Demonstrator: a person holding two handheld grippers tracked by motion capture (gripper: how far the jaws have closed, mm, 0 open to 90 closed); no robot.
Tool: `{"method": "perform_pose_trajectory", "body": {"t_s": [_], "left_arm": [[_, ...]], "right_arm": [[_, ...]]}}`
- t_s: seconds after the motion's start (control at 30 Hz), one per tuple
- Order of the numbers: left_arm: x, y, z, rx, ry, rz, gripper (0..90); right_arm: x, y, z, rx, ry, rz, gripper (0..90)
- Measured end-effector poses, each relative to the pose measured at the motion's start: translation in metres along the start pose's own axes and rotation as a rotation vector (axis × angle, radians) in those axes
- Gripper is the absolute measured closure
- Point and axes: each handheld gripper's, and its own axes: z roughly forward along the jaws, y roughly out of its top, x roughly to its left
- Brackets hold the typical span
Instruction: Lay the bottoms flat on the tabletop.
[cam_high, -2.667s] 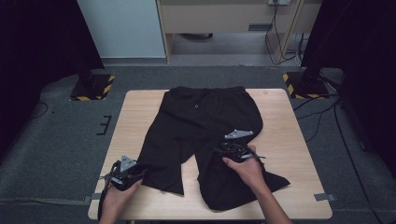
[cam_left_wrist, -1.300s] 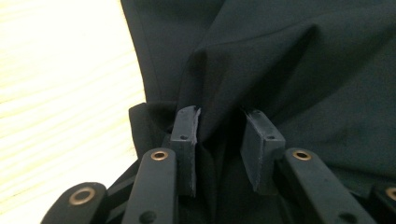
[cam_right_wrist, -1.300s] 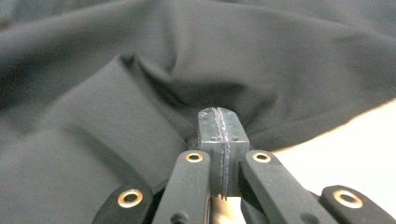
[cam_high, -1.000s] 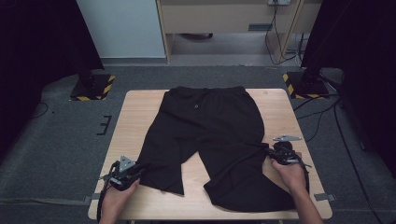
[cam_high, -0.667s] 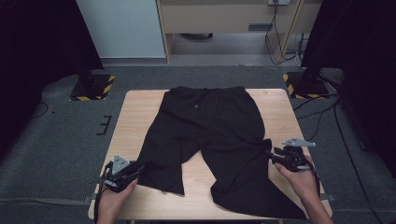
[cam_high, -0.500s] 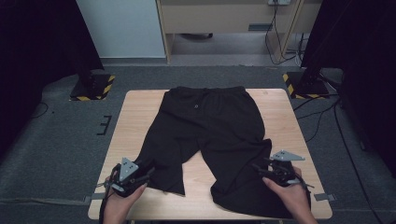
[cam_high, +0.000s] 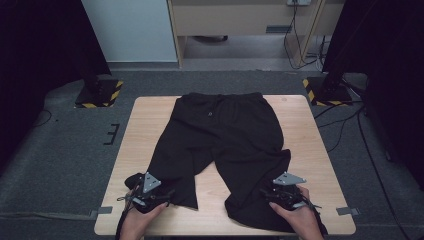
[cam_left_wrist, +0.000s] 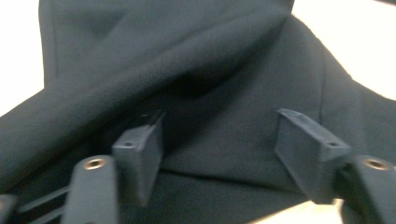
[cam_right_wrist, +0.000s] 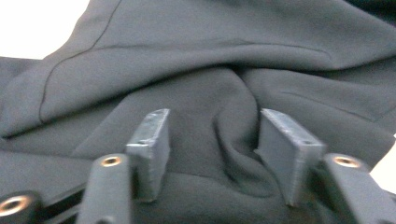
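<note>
Black shorts (cam_high: 225, 135) lie flat on the wooden table (cam_high: 150, 125), waistband far, both legs toward me. My left gripper (cam_high: 162, 194) sits at the near hem of the left leg. In the left gripper view its jaws (cam_left_wrist: 219, 126) stand wide over the dark cloth (cam_left_wrist: 224, 70) and have just been opening; cloth lies between them, unpressed. My right gripper (cam_high: 270, 194) is at the near end of the right leg. Its jaws (cam_right_wrist: 215, 126) stand apart and have just been closing, with a raised fold of cloth (cam_right_wrist: 233, 140) between them.
Bare wood shows along the table's left side, its right side (cam_high: 310, 145) and between the two legs (cam_high: 212, 182). Grey carpet surrounds the table. Black stands with yellow-striped feet (cam_high: 100, 92) sit beyond both far corners, and cables (cam_high: 345, 125) trail at the right.
The right gripper dragged the right leg outward, let it go, then came back left to the leg's near end. The left gripper shifted slightly right onto the left hem and opened.
</note>
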Motion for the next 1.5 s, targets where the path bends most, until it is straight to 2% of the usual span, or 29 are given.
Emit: {"method": "perform_pose_trajectory", "body": {"t_s": [0.03,0.07,0.1,0.17,0.3,0.4,0.5,0.63,0.7,0.77,0.83,0.9,1.0,1.17,1.27,1.33,1.43,1.5], "left_arm": [[0.000,-0.001,0.000,-0.010,-0.012,0.002,41.0],[-0.001,-0.001,-0.002,-0.008,-0.033,0.022,51.6],[-0.002,0.000,-0.002,0.000,-0.037,0.035,60.5],[-0.004,0.001,-0.003,0.007,-0.046,0.047,69.4],[-0.007,0.002,-0.007,0.035,-0.065,0.050,83.8],[-0.007,-0.001,-0.013,0.056,-0.094,0.045,87.3],[-0.008,-0.007,-0.021,0.068,-0.125,0.045,87.8],[-0.011,-0.014,-0.032,0.082,-0.145,0.054,87.9],[-0.015,-0.022,-0.043,0.090,-0.166,0.057,87.9],[-0.017,-0.025,-0.049,0.089,-0.168,0.058,87.9],[-0.019,-0.025,-0.055,0.082,-0.171,0.060,87.8],[-0.021,-0.025,-0.060,0.074,-0.171,0.063,87.8],[-0.022,-0.026,-0.066,0.067,-0.183,0.056,87.9],[-0.023,-0.029,-0.072,0.061,-0.196,0.055,88.1],[-0.023,-0.027,-0.076,0.039,-0.187,0.055,87.2],[-0.021,-0.024,-0.076,-0.006,-0.151,0.051,79.2],[-0.013,-0.014,-0.076,-0.086,-0.101,0.005,56.3],[-0.007,-0.009,-0.074,-0.111,-0.080,0.006,50.6]], "right_arm": [[-0.002,0.000,-0.002,0.004,0.011,0.009,58.7],[-0.003,0.000,-0.004,0.012,0.025,0.014,67.2],[-0.005,-0.001,-0.005,0.013,0.028,0.025,72.3],[-0.008,-0.004,-0.008,0.015,0.049,0.031,80.8],[-0.011,-0.011,-0.020,0.035,0.054,0.021,85.8],[-0.017,-0.021,-0.033,0.056,0.052,0.021,86.1],[-0.023,-0.033,-0.048,0.069,0.038,0.027,86.1],[-0.026,-0.045,-0.065,0.093,0.024,0.014,84.5],[-0.025,-0.043,-0.070,0.085,0.031,0.015,77.9],[-0.023,-0.032,-0.074,0.035,0.035,0.029,64.3],[-0.021,-0.018,-0.070,-0.005,0.026,0.024,53.7],[-0.019,-0.007,-0.059,-0.022,0.030,0.042,46.4],[-0.016,0.000,-0.037,0.002,0.026,0.046,40.8],[-0.014,-0.007,-0.017,0.049,0.018,0.044,38.3],[-0.015,-0.010,-0.015,0.036,0.001,0.027,42.6],[-0.015,-0.012,-0.018,0.046,-0.014,0.002,48.7],[-0.016,-0.016,-0.026,0.059,-0.006,-0.011,58.3],[-0.016,-0.021,-0.032,0.064,0.000,-0.018,62.3]]}}
